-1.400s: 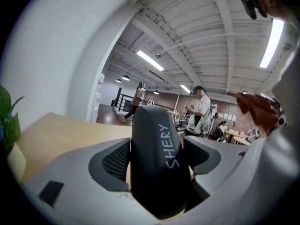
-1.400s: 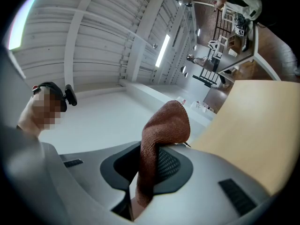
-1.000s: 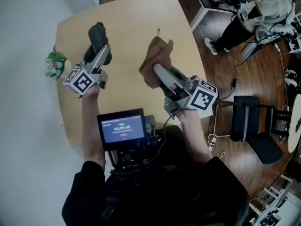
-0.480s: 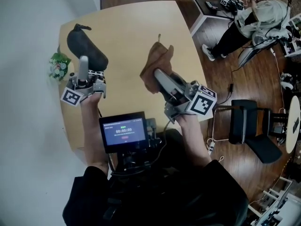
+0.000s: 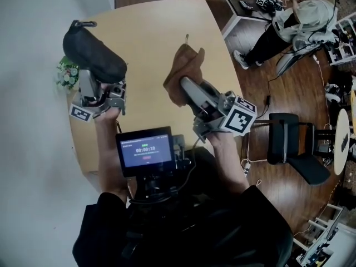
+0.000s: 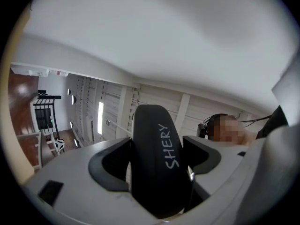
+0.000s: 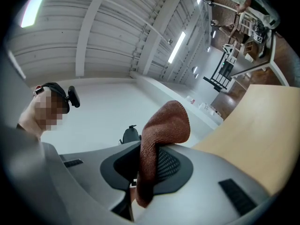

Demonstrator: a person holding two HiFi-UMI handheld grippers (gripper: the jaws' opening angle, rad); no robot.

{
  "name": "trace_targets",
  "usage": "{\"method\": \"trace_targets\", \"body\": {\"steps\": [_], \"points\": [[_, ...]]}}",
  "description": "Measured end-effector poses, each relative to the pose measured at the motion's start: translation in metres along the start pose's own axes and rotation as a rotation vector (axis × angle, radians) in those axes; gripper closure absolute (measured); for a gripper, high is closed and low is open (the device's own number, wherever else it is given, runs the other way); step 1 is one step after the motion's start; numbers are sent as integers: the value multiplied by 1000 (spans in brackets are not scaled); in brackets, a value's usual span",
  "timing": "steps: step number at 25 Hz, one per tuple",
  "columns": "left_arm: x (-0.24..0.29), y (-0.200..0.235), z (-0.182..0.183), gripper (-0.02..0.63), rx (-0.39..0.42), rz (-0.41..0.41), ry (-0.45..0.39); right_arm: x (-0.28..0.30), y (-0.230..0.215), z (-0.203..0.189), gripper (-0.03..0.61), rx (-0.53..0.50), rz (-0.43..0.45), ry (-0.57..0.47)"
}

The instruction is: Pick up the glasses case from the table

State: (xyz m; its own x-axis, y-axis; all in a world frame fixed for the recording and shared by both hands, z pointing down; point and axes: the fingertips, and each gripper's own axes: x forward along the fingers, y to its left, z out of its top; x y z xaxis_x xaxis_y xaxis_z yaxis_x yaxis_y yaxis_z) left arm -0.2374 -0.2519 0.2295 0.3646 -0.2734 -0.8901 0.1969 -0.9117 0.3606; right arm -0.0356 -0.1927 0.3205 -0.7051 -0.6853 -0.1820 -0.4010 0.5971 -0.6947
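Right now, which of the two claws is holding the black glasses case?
The left claw: it is clamped on the black oval glasses case, held up off the tan wooden table. The right claw pinches a brown knitted cloth instead.

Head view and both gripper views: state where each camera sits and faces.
Head view: on the person's head, facing steeply down at the light wooden table; both forearms show.
Left gripper view: on the left claw, facing up toward the ceiling; black oblong glasses case clamped.
Right gripper view: on the right claw, roughly level; brown knitted cloth pinched.
Shared: both gripper views show the person's head.
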Motion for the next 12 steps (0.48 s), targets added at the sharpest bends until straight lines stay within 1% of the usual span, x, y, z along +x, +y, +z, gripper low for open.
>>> {"method": "trace_targets", "body": {"steps": [5, 9, 12], "points": [[3, -22, 0, 255, -35, -72, -36, -3, 19, -7, 518, 8, 31, -7], [16, -35, -5, 255, -51, -102, -59, -16, 25, 6, 518, -35, 9, -8], [1, -42, -17, 255, -54, -123, -76, -29, 19, -6, 519, -44, 31, -15]]}}
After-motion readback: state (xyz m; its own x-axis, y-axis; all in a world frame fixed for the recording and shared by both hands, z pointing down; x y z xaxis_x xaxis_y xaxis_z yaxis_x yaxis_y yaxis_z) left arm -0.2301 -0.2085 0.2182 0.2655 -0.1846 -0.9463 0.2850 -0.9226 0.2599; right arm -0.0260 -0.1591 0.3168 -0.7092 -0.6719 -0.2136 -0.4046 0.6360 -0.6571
